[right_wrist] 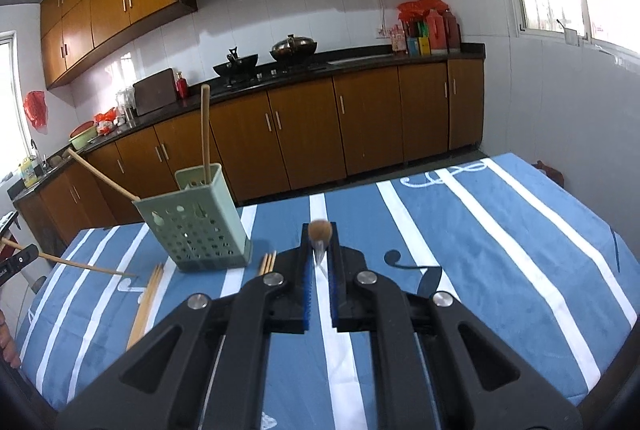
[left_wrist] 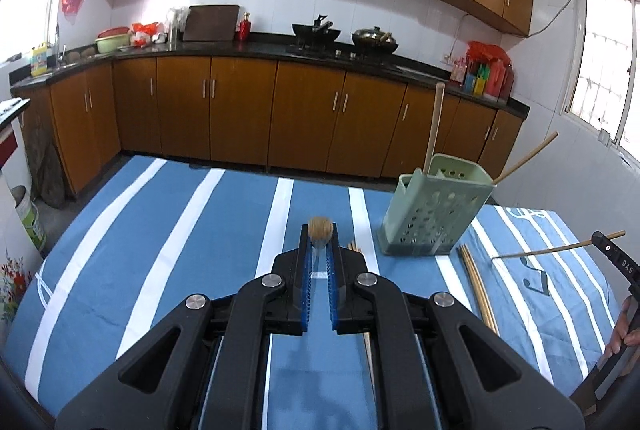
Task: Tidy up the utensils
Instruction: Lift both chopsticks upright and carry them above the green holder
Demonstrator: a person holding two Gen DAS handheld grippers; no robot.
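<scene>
I have both tools over the striped tablecloth (left_wrist: pixel 180 230). The green holder (left_wrist: pixel 434 208), right of centre in the left view, already has two wooden sticks leaning in it. Loose chopsticks (left_wrist: pixel 478 286) lie below it, so most sorting is left. My left gripper (left_wrist: pixel 320 244) and right gripper (right_wrist: pixel 320 244) each pinch a chopstick end-on.
</scene>
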